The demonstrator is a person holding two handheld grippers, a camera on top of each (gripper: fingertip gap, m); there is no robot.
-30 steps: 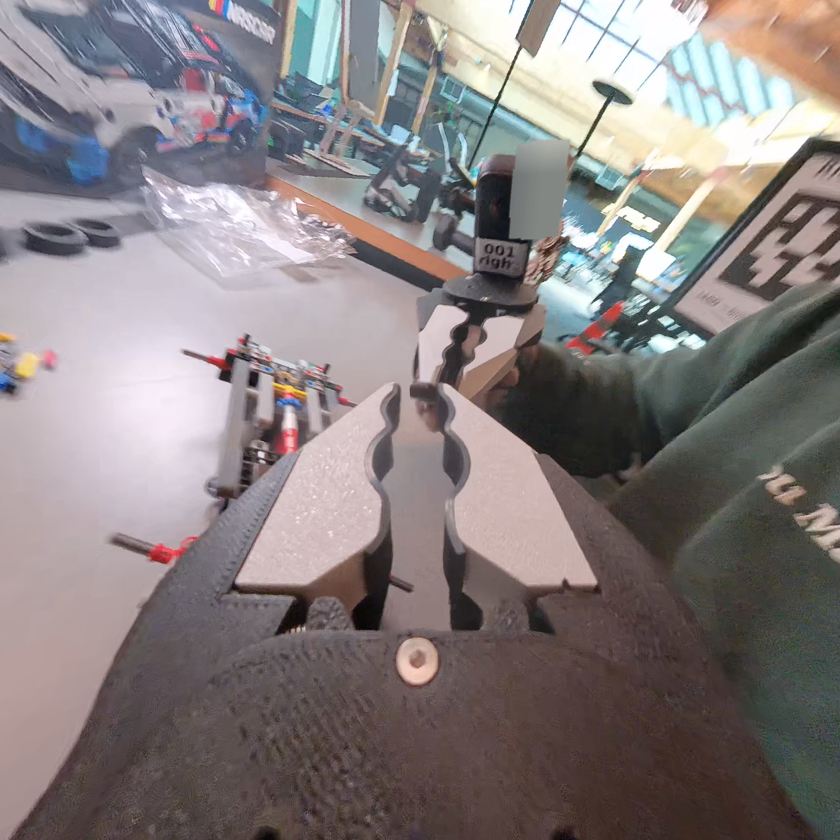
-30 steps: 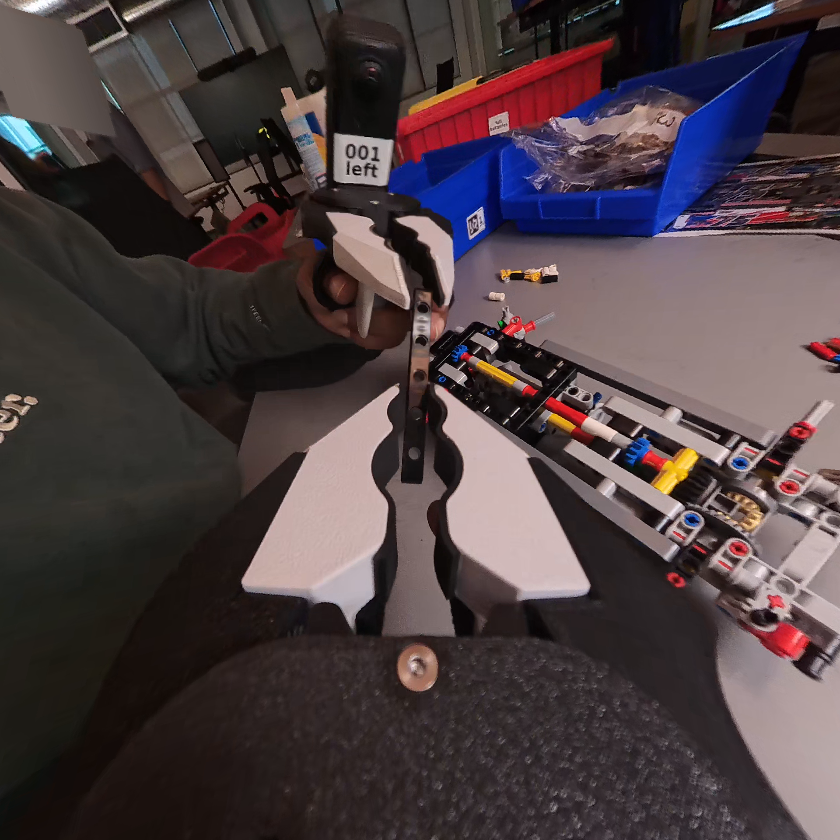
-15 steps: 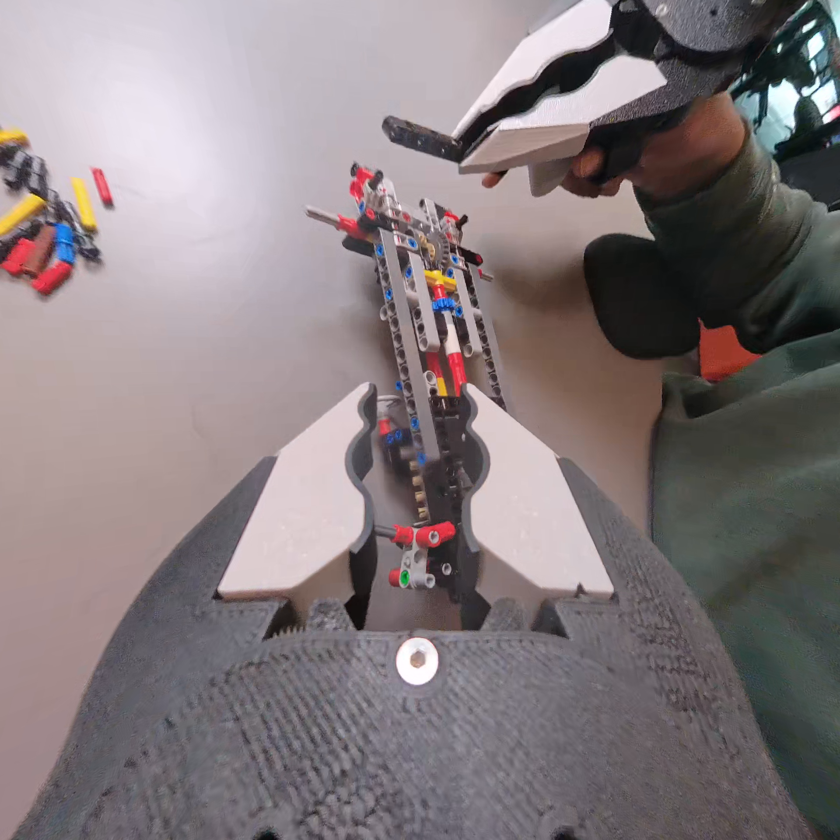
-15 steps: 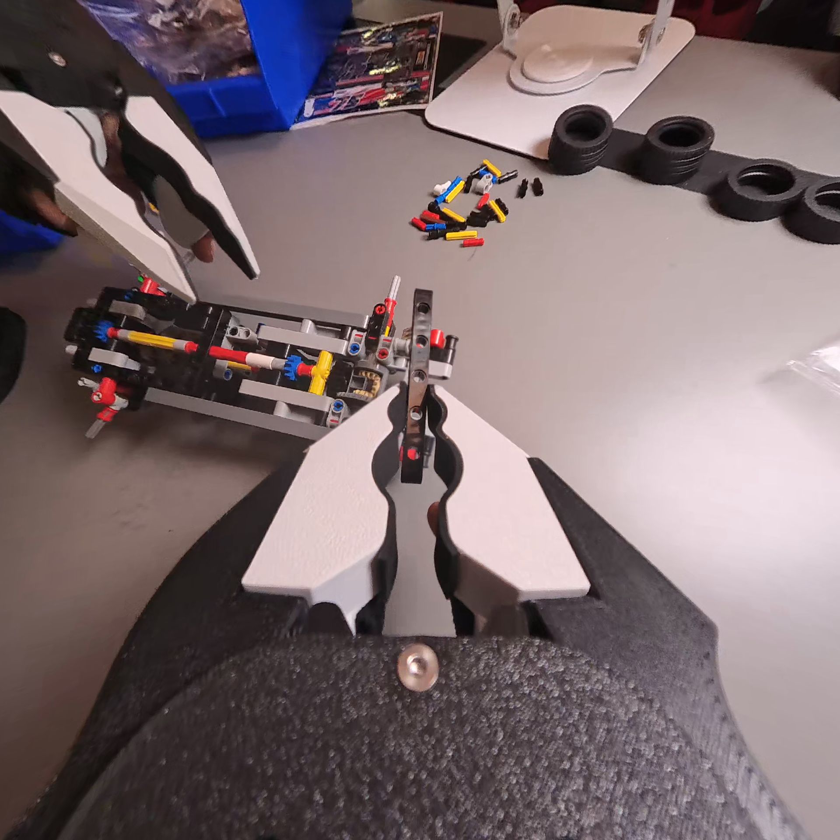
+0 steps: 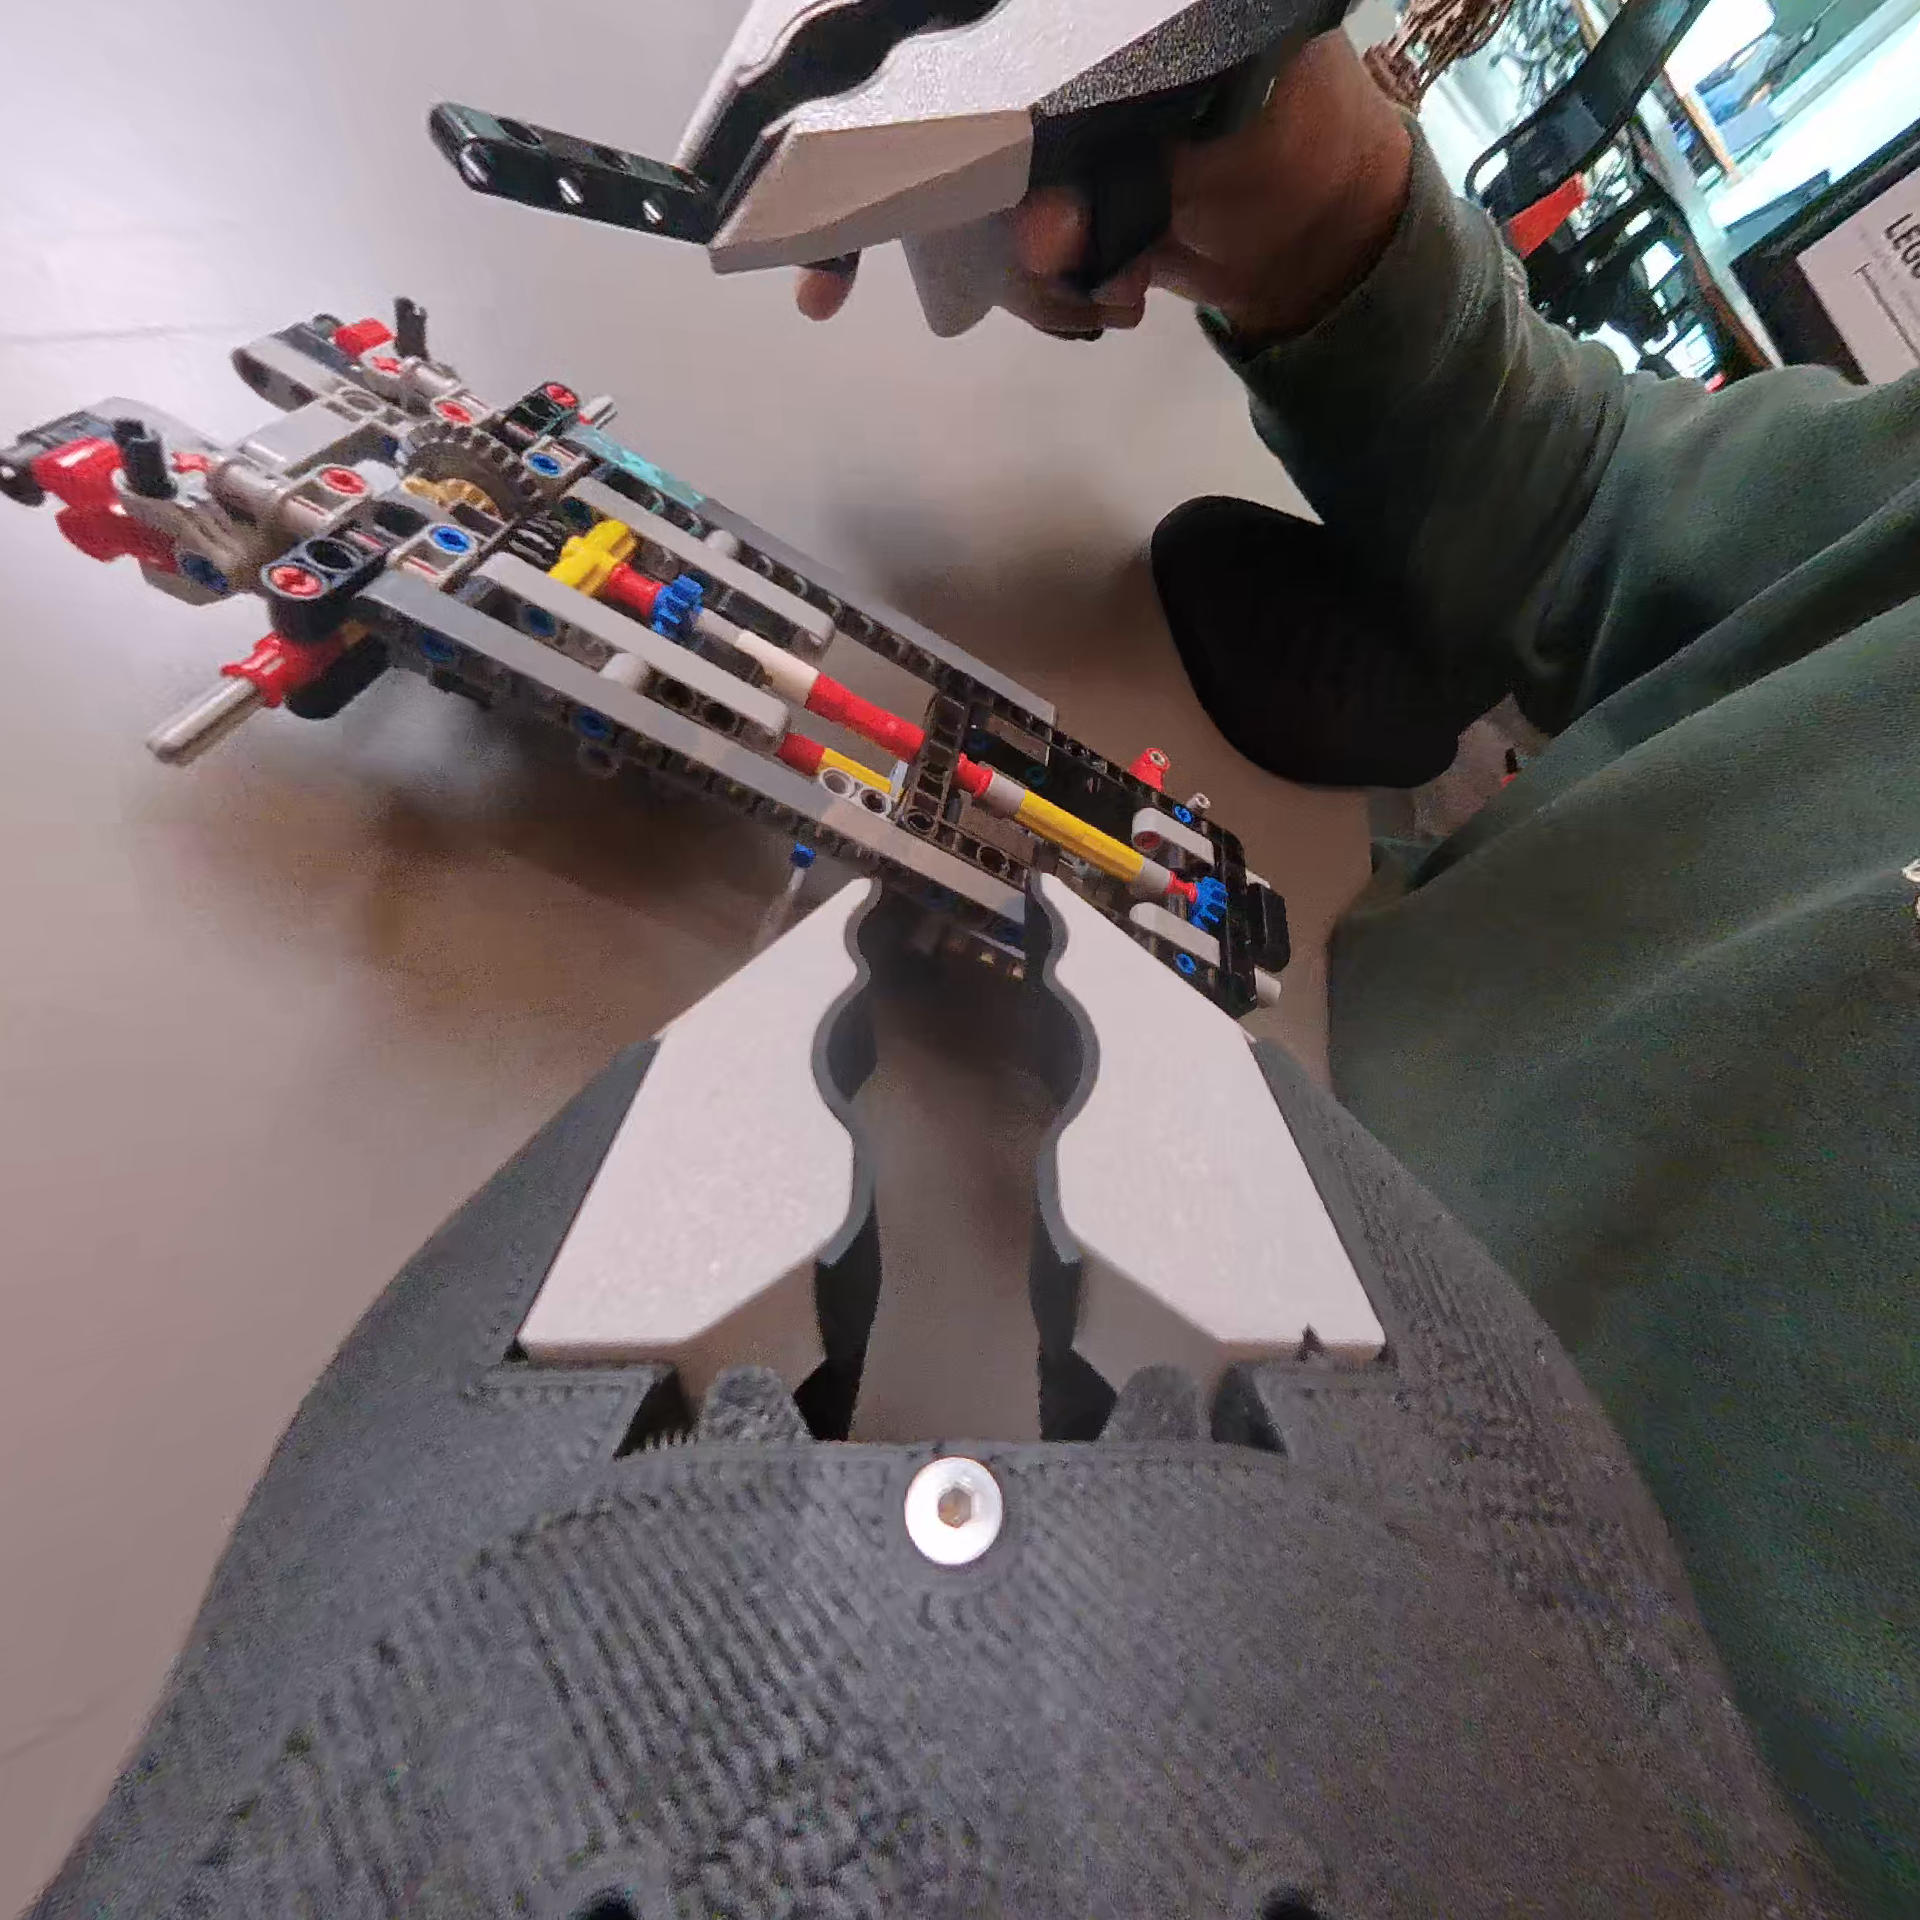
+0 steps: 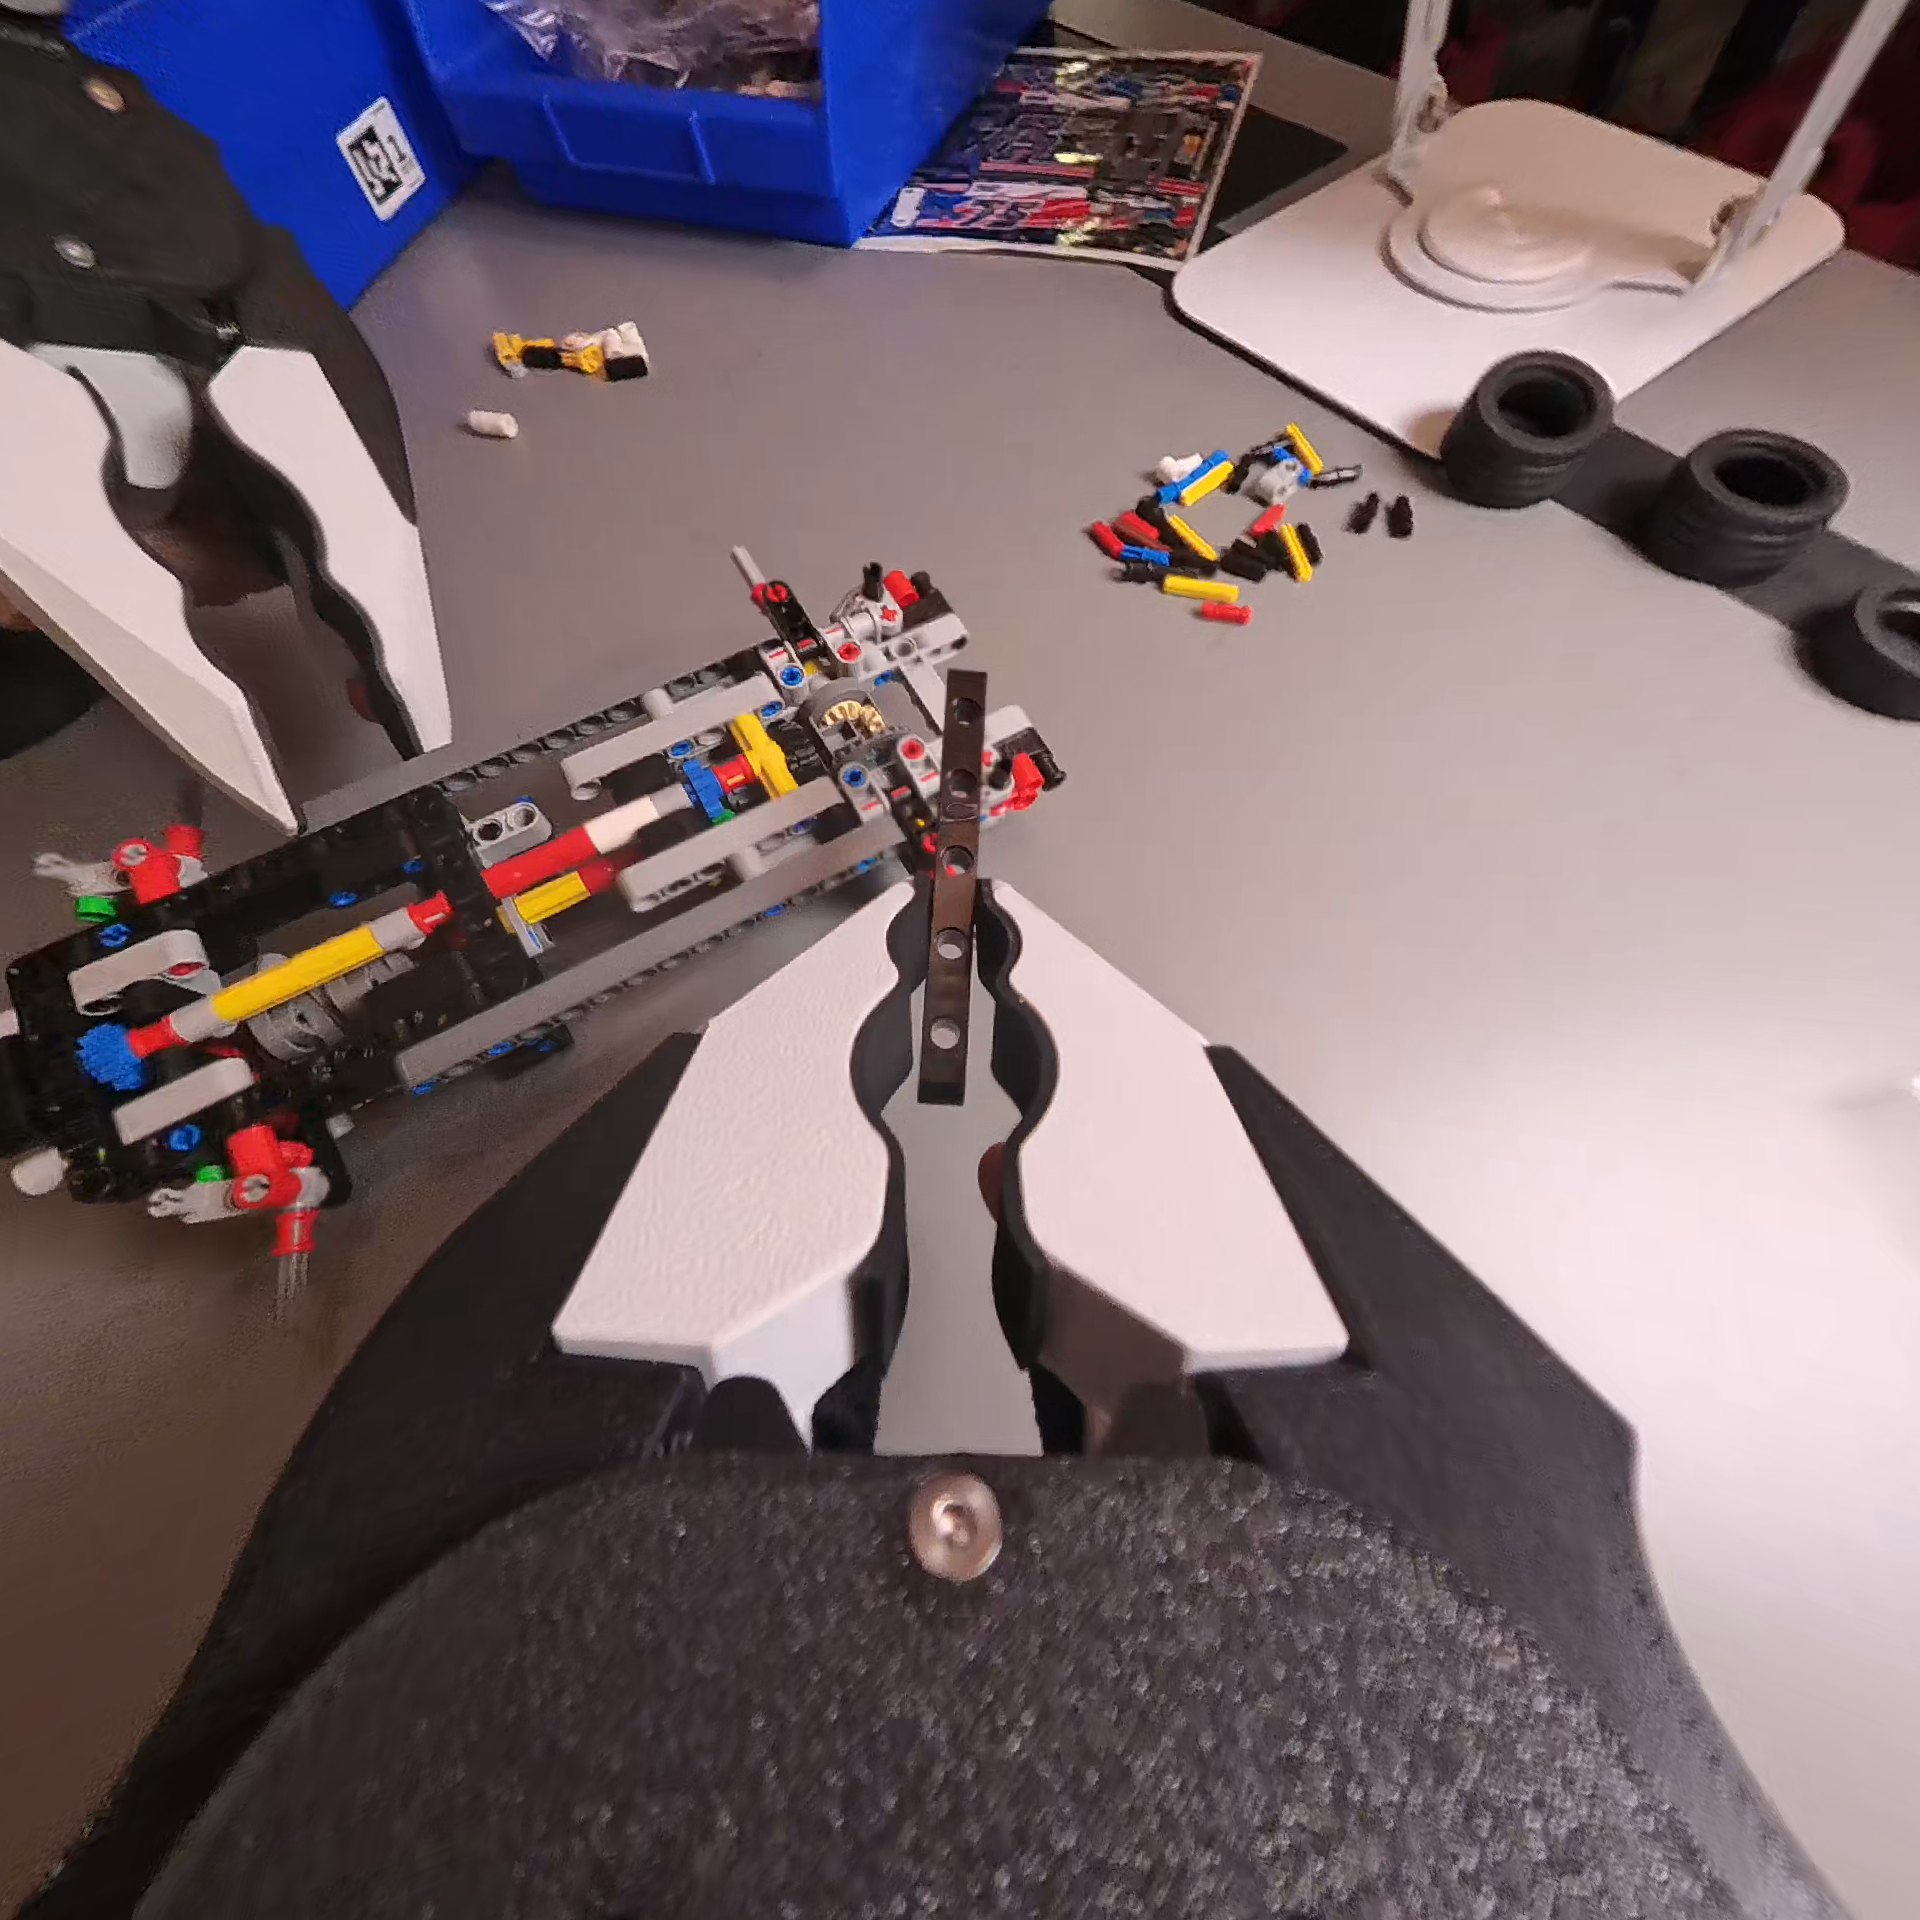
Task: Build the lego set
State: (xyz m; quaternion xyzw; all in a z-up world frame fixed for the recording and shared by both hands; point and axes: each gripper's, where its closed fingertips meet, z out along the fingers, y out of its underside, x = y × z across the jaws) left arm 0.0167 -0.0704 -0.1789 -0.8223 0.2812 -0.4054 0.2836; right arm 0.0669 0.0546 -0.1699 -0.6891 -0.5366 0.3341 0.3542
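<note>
Listing, left to right in the right wrist view: left gripper (image 6: 343, 769), jaws apart and holding nothing, tips poised at the black end of the chassis (image 6: 499, 883); two blue bins (image 6: 665, 125) at the far edge, one with a bag inside; one small clump of yellow, black and white bits (image 6: 571, 351) with one stray white pin (image 6: 491, 423) beside it. Chassis: one long frame of grey and black beams lying flat on the table (image 6: 1455, 935), with a yellow-and-red shaft down the middle, gears and red axle ends fitted; judged partly built, with no wheels or bodywork on it. Right gripper (image 6: 951, 914), jaws closed on one black beam (image 6: 954, 883) with a row of holes, held edge-up above the grey end of the chassis and not yet joined; fitting it looks to be the step in hand. Further right: one sticker sheet (image 6: 1070, 156); one loose pile of small pins (image 6: 1226, 530) in red, yellow, blue and black, too many and too small to count, all unused; one white stand base (image 6: 1507, 260); three tyres (image 6: 1745, 509) in view, unmounted, the last cut off at the frame edge. In the left wrist view the chassis (image 5: 727, 665) sits just ahead of the spread fingers (image 5: 727, 1122), with the beam (image 5: 571, 182) above it.
</note>
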